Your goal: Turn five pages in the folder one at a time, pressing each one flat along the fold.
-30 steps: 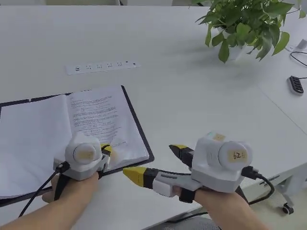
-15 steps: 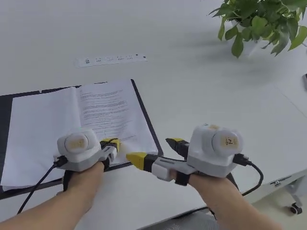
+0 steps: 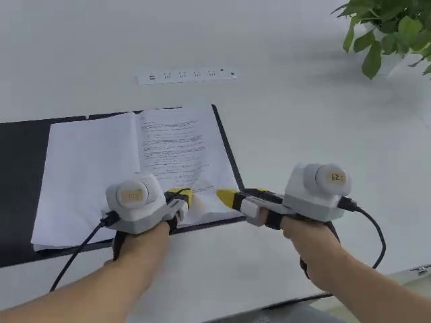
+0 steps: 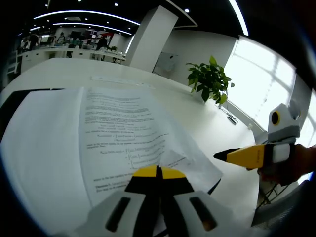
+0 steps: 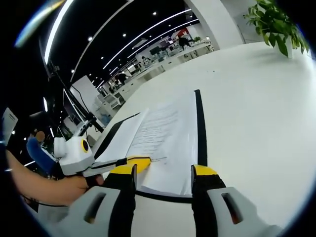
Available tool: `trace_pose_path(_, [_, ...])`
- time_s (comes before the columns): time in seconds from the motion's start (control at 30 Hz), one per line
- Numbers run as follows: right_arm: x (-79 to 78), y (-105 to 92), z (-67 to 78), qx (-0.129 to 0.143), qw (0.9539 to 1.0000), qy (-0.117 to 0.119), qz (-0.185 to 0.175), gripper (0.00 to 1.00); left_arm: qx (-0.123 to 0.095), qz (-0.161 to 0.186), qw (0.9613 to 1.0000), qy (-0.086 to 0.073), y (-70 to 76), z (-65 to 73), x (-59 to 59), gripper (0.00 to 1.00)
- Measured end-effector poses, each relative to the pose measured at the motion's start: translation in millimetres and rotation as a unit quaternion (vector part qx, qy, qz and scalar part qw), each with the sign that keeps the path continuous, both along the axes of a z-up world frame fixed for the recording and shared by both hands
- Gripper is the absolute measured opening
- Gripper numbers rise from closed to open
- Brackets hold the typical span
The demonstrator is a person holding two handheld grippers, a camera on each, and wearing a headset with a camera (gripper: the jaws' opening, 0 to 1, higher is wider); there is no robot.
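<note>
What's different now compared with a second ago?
The right gripper moved left towards the folder, and its open jaws now sit at the lower right corner of the printed page. Nothing was gripped or let go. The left gripper stayed shut at the bottom of that page, and the folder stayed open.

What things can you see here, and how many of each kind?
1 folder, lying open
2 grippers: the left gripper and the right gripper
1 power strip
1 plant
Total: 5
</note>
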State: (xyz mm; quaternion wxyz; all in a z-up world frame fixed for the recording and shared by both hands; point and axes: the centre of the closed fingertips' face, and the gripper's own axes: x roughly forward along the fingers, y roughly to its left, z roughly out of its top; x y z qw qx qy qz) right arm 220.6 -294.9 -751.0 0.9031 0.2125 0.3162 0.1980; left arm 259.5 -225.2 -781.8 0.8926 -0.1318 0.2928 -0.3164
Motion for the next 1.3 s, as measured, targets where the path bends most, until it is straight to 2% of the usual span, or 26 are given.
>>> trace_pose_path(0.17, [-1.7,4.9,-0.5,0.005,1.0,0.0,0.003,0.41,0.001,0.001,1.0,0.0,-0.3,-0.4,-0.4,0.0])
trace_pose_path(0.3, [-2.7,6.3,-5.7,0.007,0.9999,0.008,0.007,0.42,0.001,0.001,1.0,-0.002,-0.3,-1.1,-0.3,0.0])
trace_pose_path(0.37, [-5.3,7.3,-10.6,0.011,0.9997,0.02,0.008,0.43,0.002,0.001,1.0,-0.003,-0.3,-0.9,-0.6,0.0])
trace_pose_path(0.57, [-8.6,6.5,-11.9,0.011,0.9997,0.021,0.006,0.4,0.004,0.0,1.0,-0.005,-0.4,-1.6,0.0,0.0])
trace_pose_path(0.9, [-12.9,3.6,-14.1,-0.001,0.9997,0.022,0.009,0.25,0.006,-0.001,1.0,-0.006,-0.5,-1.8,0.9,0.0])
trace_pose_path(1.13, [-12.0,-3.4,-17.0,-0.015,0.9994,0.03,-0.001,0.0,0.009,-0.003,0.9999,-0.005,-0.3,-1.0,0.9,0.0])
trace_pose_path(1.3, [-9.7,-3.8,-14.1,-0.009,0.9995,0.03,-0.01,0.0,0.009,-0.005,0.9999,-0.004,-0.2,0.9,1.0,0.0])
